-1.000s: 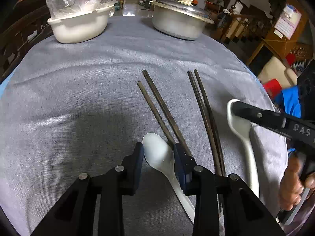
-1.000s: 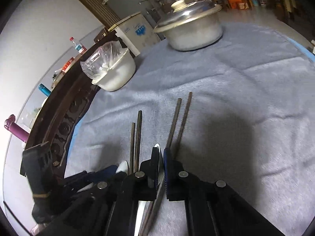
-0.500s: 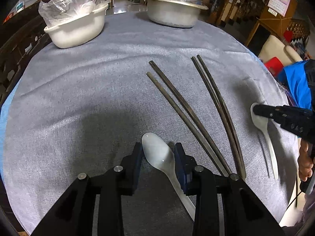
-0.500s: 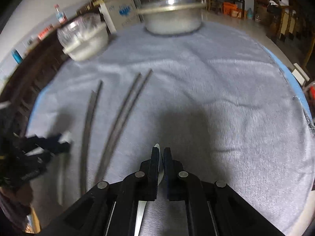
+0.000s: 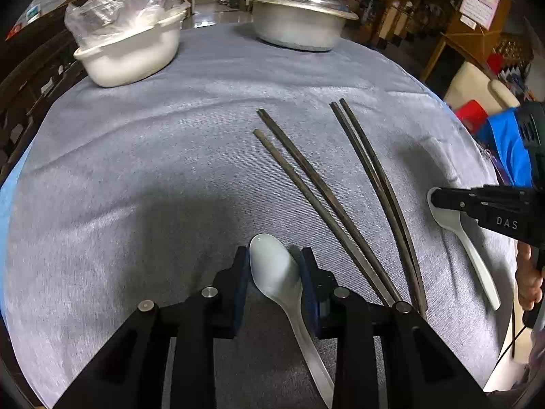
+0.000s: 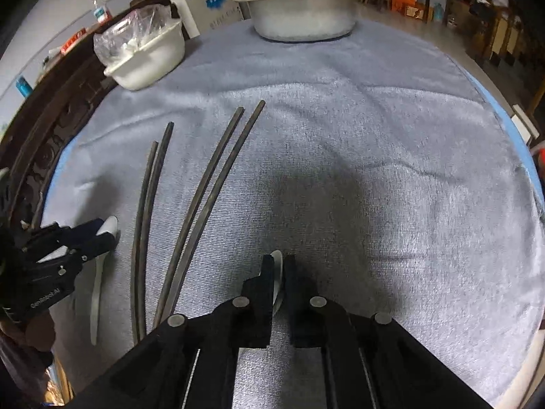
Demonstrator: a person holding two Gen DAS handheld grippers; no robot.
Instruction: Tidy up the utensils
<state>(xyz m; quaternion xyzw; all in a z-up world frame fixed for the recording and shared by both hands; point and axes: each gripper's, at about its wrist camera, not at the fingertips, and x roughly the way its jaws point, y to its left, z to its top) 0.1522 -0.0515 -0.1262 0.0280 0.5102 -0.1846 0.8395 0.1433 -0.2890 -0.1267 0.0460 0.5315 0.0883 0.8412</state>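
Left wrist view: the left gripper straddles a white ceramic spoon's bowl, its jaws closing on it. Just right lie two pairs of dark chopsticks on the grey tablecloth. Farther right, the right gripper is clamped on a second white spoon. Beyond stand a lidded metal pot and a white dish.

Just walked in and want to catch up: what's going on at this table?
A person is sorting utensils on a grey tablecloth with a gripper in each hand. The left gripper has a white spoon between its jaws, which are closing. The right gripper is shut on a second white spoon, on the far side of two pairs of dark chopsticks. A lidded pot and white bowl sit behind.
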